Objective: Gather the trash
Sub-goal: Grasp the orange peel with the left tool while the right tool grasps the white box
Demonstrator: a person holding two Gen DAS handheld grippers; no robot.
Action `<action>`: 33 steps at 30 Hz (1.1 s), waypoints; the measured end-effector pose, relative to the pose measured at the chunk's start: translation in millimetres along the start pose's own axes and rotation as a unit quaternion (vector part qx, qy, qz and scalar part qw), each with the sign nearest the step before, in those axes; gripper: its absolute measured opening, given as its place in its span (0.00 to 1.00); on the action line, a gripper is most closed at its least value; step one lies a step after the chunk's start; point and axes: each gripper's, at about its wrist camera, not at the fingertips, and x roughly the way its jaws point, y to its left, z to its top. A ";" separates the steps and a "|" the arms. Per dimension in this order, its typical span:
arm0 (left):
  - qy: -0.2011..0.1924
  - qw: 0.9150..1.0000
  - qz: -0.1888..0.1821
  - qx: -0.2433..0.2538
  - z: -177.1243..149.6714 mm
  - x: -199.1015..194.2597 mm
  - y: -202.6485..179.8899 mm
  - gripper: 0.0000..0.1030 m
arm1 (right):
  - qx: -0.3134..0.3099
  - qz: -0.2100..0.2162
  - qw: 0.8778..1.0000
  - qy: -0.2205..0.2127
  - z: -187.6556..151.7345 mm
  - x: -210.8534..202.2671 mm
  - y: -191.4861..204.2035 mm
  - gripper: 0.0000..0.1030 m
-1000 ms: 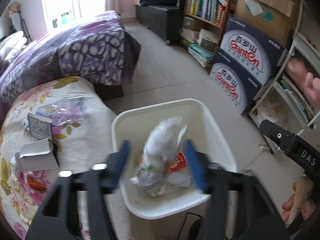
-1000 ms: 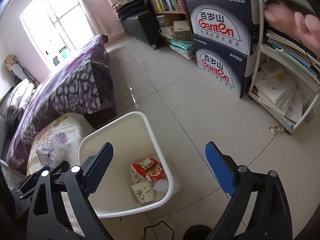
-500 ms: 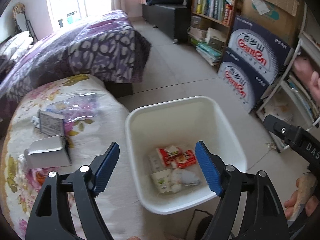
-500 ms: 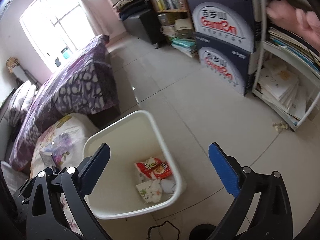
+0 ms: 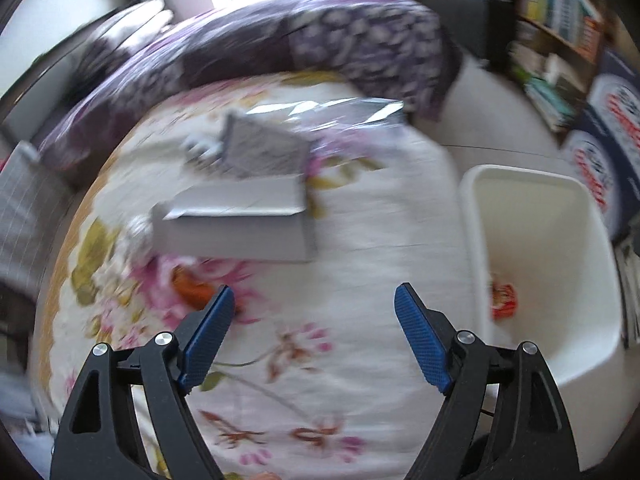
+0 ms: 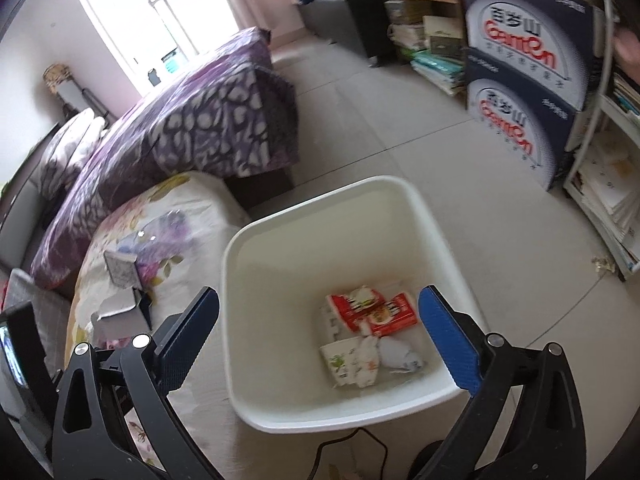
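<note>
Bed with purple patterned cover (image 6: 192, 128) is running along the far left, toward the window. Floral quilt (image 5: 360, 264) is spreading across the near left, its right edge lying just beside the bin. Two stacked dark blue cartons with red lettering (image 6: 524, 80) are standing at the far right, next to a bookshelf (image 6: 416, 8) with piles of books at its foot. White trash bin (image 6: 436, 232) is sitting on the tiled floor to the right of the quilt, open at the top. Trash in its bottom: red snack wrappers (image 6: 376, 310) are lying toward the far side, a crumpled floral paper cup (image 6: 348, 362) and a pale crumpled wrapper (image 6: 400, 358) are lying nearer. On the quilt, a grey open carton (image 5: 240, 224) is resting with its flap up; just beyond it a small patterned box (image 5: 260, 152) is standing tilted, and a clear plastic bag (image 5: 340, 114) is lying farther off; this view is blurred. Left gripper (image 5: 314, 338) is hanging over the quilt, on the near side of the grey carton, fingers spread wide and grasping nothing. Right gripper (image 6: 320, 340) is hovering over the bin's near rim, fingers likewise released and holding nothing. A scrap of litter (image 6: 602, 264) is lying on the floor by the right-hand shelf.
</note>
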 end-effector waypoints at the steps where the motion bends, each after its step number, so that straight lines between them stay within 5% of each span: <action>1: 0.004 1.000 0.010 -0.008 -1.3 3.9 8.1 0.78 | -0.006 0.002 1.000 0.003 -1.2 3.1 6.7 0.93; 12: 0.070 0.986 0.033 -0.146 -4.1 50.7 78.5 0.77 | -0.064 0.011 0.997 0.028 -16.0 25.9 59.4 0.93; 17: 0.095 0.977 0.005 -0.192 -6.5 73.7 98.6 0.62 | -0.099 0.014 0.994 0.034 -22.5 34.2 77.7 0.93; 24: 0.082 0.981 -0.034 -0.172 -2.9 71.8 114.1 0.34 | -0.168 0.034 0.984 0.041 -32.1 49.9 112.7 0.93; 28: 0.085 0.981 -0.067 -0.162 -9.2 68.9 131.0 0.29 | -0.249 0.085 0.963 0.051 -36.0 61.2 149.7 0.93; 33: 0.090 0.979 -0.080 -0.164 -15.1 58.9 159.2 0.27 | -0.362 0.163 0.916 0.057 -38.5 72.6 204.4 0.93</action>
